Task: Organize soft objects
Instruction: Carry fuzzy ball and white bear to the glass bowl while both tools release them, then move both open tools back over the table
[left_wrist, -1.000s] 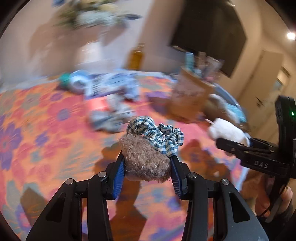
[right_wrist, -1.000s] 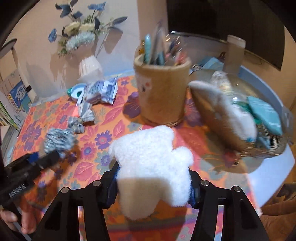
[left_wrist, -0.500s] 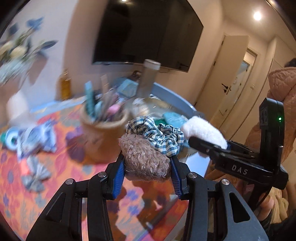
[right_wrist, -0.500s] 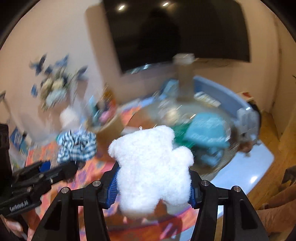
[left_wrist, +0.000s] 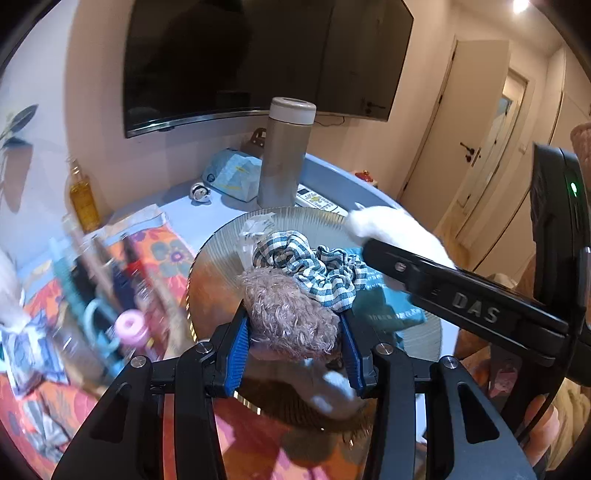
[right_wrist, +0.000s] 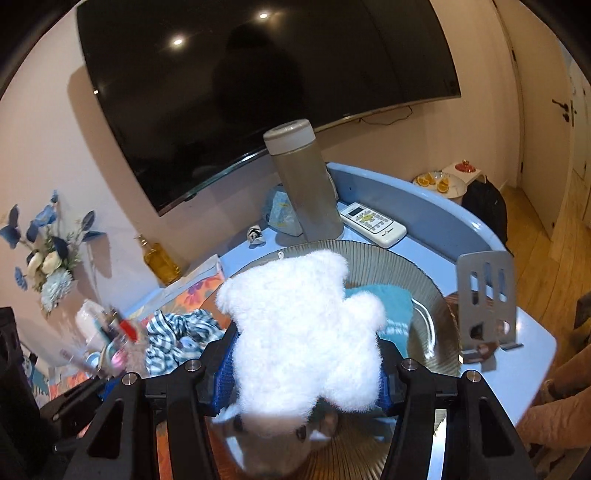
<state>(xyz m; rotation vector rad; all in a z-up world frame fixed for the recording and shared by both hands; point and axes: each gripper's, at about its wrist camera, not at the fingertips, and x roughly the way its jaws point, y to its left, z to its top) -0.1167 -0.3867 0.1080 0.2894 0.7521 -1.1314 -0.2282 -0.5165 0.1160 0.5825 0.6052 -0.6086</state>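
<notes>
Surface (left_wrist: 184, 206): blue, curved at its far edge; it carried the ribbed bowl (left_wrist: 221, 251), with a floral cloth (left_wrist: 162, 254) just left of the bowl.
Ribbed bowl: wide and shallow, a teal cloth (right_wrist: 391, 306) lying inside it; a tall grey flask (left_wrist: 284, 155) stood just behind the bowl.
Left claw (left_wrist: 293, 339): pointed steeply down over the near half of the bowl, clamped on the brown fuzzy scrunchie (left_wrist: 291, 314).
Right claw (right_wrist: 306, 365): also angled down over the bowl, its blue pads (right_wrist: 225, 373) squeezing the white plush toy (right_wrist: 303, 321).
Brown fuzzy scrunchie: held above the bowl, a checked scrunchie (left_wrist: 314, 269) bunched on top of it.
White plush toy: held above the bowl's near side, in front of the teal cloth.
Left view only: the right claw's black arm, marked DAS, crossing above the bowl's right side; a blurred pen holder (left_wrist: 103, 317) left of the bowl.
Right view only: a white remote (right_wrist: 373, 225) behind the bowl beside the flask, a grey metal bookend (right_wrist: 484, 302) upright at the bowl's right, blue flowers (right_wrist: 48, 258) far left of it; a sleeve (right_wrist: 554, 417) at the lower right.
</notes>
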